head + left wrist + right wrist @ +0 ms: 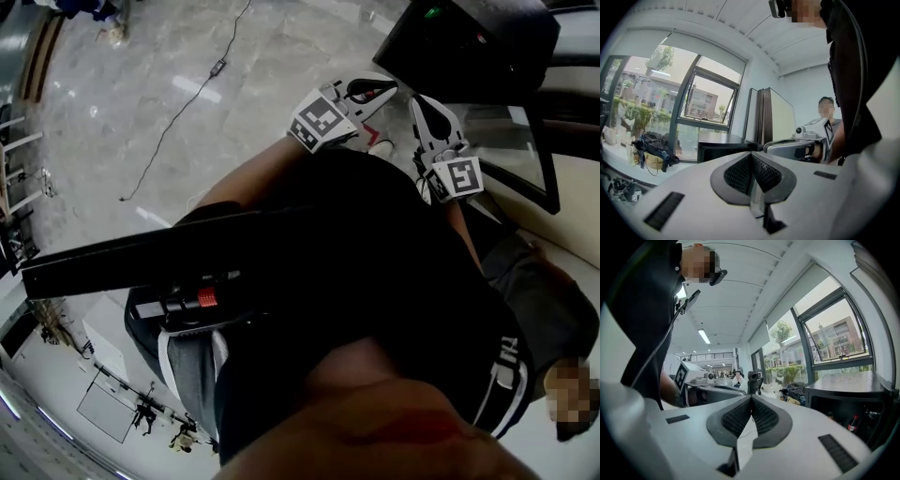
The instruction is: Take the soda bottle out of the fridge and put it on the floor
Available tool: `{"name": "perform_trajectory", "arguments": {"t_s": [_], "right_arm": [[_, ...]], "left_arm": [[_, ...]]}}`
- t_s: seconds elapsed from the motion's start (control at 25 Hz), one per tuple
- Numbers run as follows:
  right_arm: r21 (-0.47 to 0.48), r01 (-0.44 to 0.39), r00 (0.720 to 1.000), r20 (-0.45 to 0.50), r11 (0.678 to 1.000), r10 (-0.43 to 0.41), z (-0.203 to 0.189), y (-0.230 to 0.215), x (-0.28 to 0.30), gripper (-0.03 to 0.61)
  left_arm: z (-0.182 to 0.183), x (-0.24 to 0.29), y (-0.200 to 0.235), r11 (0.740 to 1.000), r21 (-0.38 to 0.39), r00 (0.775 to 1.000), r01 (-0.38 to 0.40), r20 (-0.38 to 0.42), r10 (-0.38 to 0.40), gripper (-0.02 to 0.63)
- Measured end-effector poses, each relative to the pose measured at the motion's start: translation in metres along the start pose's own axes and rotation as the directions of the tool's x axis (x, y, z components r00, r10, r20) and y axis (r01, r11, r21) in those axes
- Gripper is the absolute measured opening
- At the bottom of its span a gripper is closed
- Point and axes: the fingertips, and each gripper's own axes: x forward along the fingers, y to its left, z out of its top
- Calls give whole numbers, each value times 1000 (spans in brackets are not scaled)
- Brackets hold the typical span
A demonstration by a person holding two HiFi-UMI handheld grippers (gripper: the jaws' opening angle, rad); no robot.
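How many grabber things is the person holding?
2. In the head view, the left gripper is at the top middle; the right gripper is right beside it, nearer the black fridge. No others show.

We see a thin black cable [178, 112] snaking along and a dark heap of bags [654, 146] beside tall grey-framed windows [710, 101].

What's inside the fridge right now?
In the black fridge, a dark bottle with red on it stands near the open front. The rest of the inside is too dark to tell.
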Motion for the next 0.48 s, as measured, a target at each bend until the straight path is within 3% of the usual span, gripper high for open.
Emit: {"name": "perform_trajectory", "arguments": {"t_s": [0.48], "right_arm": [[-3, 6, 1000, 26, 1000, -6, 11, -2, -5, 12]], "left_arm": [[4, 4, -10, 1000, -7, 1000, 15, -8, -15, 5]]}}
